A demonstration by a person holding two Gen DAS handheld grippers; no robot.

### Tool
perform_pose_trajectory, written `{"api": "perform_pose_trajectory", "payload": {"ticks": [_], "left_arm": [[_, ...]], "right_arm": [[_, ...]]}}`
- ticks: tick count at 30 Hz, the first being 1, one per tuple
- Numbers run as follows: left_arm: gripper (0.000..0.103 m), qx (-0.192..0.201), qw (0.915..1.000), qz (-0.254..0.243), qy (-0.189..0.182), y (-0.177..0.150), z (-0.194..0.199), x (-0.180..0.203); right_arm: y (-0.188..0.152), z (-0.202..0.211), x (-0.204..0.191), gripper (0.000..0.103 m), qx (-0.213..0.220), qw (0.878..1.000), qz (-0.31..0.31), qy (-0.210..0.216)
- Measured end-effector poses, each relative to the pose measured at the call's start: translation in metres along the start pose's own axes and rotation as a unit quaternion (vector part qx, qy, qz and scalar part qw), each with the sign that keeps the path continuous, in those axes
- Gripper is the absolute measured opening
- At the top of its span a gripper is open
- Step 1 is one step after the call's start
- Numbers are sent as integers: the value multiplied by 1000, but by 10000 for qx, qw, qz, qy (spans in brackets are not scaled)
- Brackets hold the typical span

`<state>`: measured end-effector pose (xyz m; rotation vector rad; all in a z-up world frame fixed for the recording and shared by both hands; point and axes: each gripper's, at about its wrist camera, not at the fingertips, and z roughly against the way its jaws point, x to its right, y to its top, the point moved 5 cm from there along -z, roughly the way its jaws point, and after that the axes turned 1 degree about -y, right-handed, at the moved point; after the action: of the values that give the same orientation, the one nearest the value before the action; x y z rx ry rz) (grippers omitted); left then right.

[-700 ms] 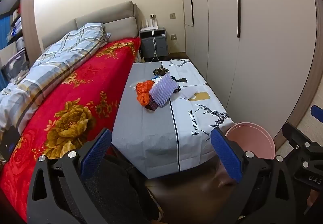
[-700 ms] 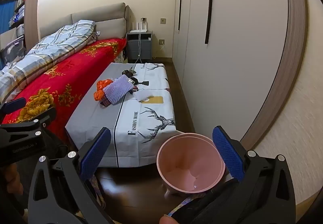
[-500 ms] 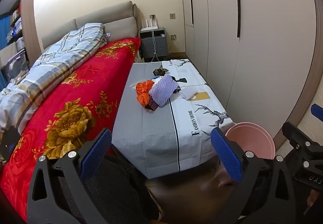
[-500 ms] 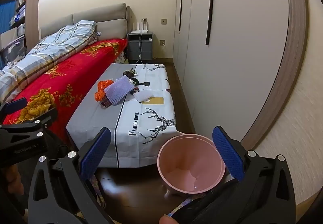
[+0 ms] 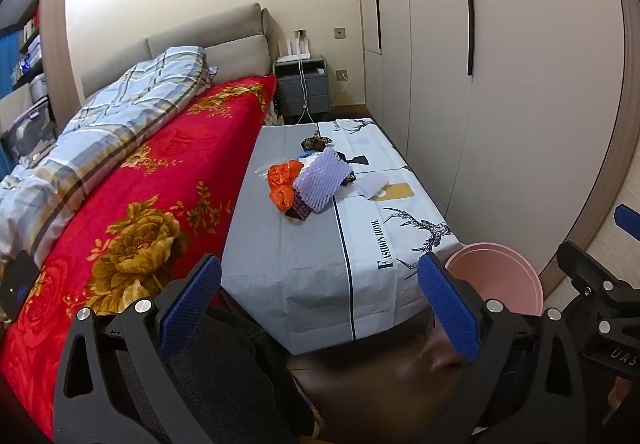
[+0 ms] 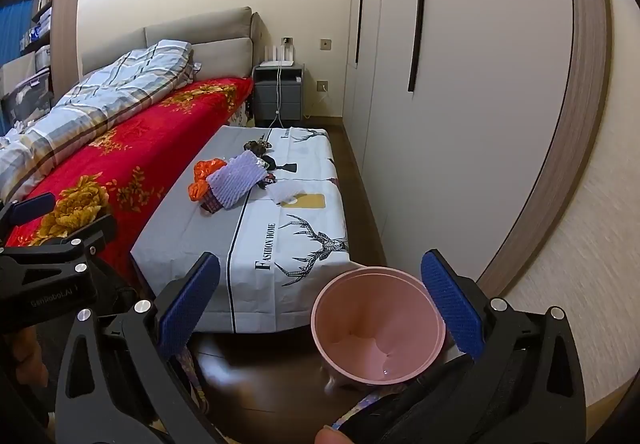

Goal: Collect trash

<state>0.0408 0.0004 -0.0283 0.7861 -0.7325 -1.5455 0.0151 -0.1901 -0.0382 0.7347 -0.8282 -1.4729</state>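
A pile of trash lies mid-table on a cloth-covered low table (image 5: 304,268): orange plastic bags (image 5: 283,182), a purple foam net (image 5: 320,184), a white foam piece (image 5: 370,185) and dark scraps (image 5: 316,142). The pile also shows in the right wrist view (image 6: 230,182). A pink bin (image 6: 378,328) stands on the floor at the table's near right corner, empty; it also shows in the left wrist view (image 5: 500,276). My left gripper (image 5: 320,308) is open and empty, short of the table's near edge. My right gripper (image 6: 320,308) is open and empty, just above and before the bin.
A bed with a red flowered blanket (image 5: 132,212) runs along the table's left side. White wardrobe doors (image 5: 500,84) line the right. A grey nightstand (image 5: 304,90) stands at the far wall. Dark wooden floor (image 6: 260,376) lies below the grippers.
Both views have crept slightly forward; the right view has tilted a little toward the bin. Both grippers stay open and empty.
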Motion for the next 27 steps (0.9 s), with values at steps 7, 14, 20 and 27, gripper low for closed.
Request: {"api": "perform_pose_trajectory", "payload": {"ticks": [7, 14, 20, 27], "left_arm": [[95, 17, 10000, -2, 7, 3, 3, 2], [95, 20, 10000, 2, 17, 3, 2, 3], [95, 17, 10000, 9, 13, 3, 3, 3], [95, 23, 10000, 2, 11, 2, 3, 3]], "right_arm": [[-4, -2, 3, 98, 5, 10000, 20, 7], [-4, -4, 4, 98, 2, 10000, 10, 5], [-5, -4, 4, 98, 8, 10000, 7, -3], [-5, -4, 4, 98, 8, 10000, 12, -2]]}}
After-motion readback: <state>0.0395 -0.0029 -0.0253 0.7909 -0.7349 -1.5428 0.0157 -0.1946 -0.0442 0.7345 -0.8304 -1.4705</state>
